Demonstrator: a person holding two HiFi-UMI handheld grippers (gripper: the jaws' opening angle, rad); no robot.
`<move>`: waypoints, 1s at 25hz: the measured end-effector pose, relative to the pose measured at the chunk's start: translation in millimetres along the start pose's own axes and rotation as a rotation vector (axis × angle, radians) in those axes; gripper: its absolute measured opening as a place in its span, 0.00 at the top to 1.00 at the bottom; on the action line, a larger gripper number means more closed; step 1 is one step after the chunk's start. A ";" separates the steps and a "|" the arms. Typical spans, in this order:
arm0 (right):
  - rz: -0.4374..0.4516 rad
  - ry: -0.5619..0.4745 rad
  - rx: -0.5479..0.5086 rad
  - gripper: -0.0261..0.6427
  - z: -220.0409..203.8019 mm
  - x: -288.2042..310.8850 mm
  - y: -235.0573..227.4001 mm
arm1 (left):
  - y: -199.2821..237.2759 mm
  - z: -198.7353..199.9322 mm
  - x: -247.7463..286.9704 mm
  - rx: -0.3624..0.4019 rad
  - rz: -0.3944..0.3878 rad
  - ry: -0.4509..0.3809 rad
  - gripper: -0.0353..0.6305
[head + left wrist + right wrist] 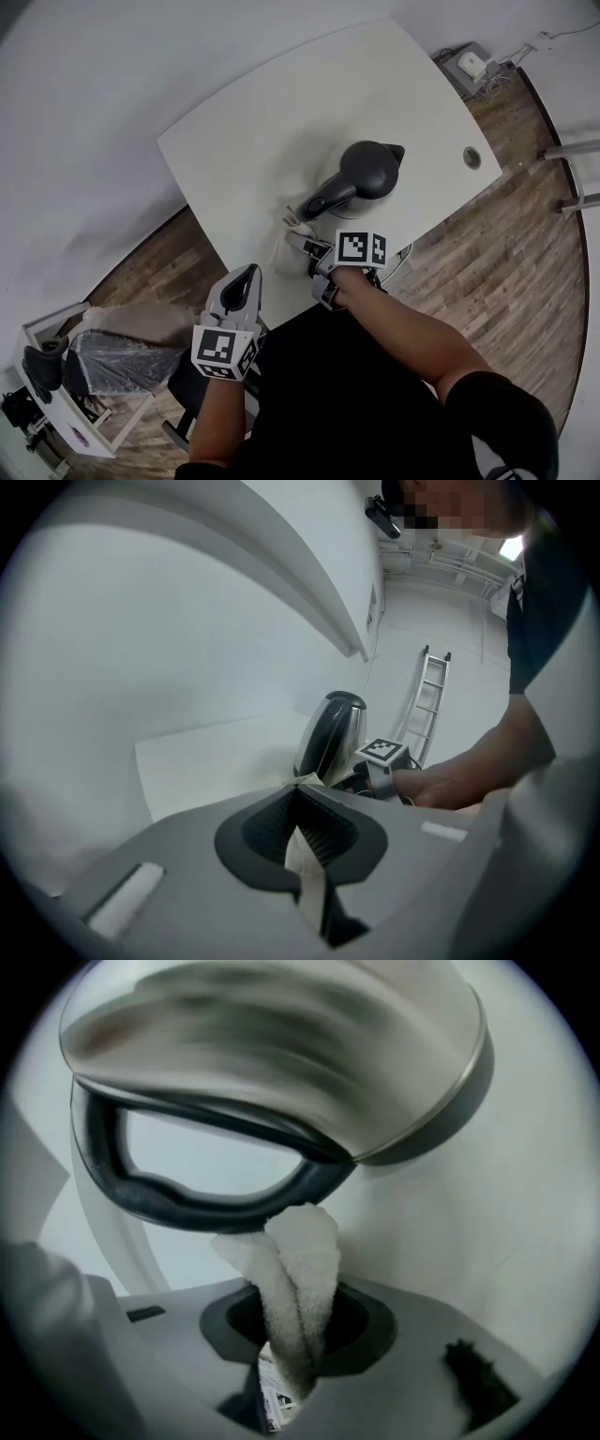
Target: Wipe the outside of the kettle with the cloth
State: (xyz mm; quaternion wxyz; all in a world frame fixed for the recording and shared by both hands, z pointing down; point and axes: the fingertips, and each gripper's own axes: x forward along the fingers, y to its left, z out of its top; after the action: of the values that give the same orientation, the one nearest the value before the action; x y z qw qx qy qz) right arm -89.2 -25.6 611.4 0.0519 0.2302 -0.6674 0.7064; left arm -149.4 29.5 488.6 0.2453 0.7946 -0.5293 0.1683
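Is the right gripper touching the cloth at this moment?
Touching. The right gripper view shows the right gripper with its jaws closed on the cloth, pinching its folds.

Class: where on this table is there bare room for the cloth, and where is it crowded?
Bare: the table beyond and left of the kettle, and between kettle and grommet hole. Crowded: the near edge, where the right gripper holds the cloth.

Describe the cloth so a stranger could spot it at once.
Start at the white table; toward its near edge stands the kettle. Right by the kettle's dark handle, the right hand-held gripper is shut on the cloth: a white, fluffy folded strip, the only soft thing among hard metal and plastic.
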 end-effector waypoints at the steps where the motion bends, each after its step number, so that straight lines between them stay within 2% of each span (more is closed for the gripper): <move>1: -0.003 -0.003 0.009 0.81 1.9 -2.5 -1.5 | -1.7 1.5 2.0 0.003 -0.004 -0.001 0.94; 7: -0.037 -0.015 0.001 0.81 10.8 -26.5 -13.0 | -14.5 12.3 13.3 0.022 -0.029 -0.019 0.94; 10: -0.072 -0.007 -0.037 0.81 12.7 -38.7 -18.0 | -22.8 15.8 18.0 0.026 -0.043 -0.028 0.94; 15: -0.156 0.026 -0.304 0.81 17.0 -62.9 0.5 | -35.3 22.1 21.2 0.024 -0.056 -0.054 0.94; 20: -0.129 0.010 -0.479 0.81 20.3 -84.1 42.4 | -44.4 35.2 21.5 0.029 -0.076 -0.105 0.94; 25: -0.039 -0.074 -0.507 0.81 29.1 -106.6 84.5 | -57.8 45.1 14.7 0.049 -0.103 -0.140 0.94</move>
State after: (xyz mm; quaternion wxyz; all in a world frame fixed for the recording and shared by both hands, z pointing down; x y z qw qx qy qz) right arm -19.2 -37.5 491.8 0.0970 0.2485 -0.8201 0.5062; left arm -90.0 11.2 447.0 0.1966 0.8364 -0.4992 0.1123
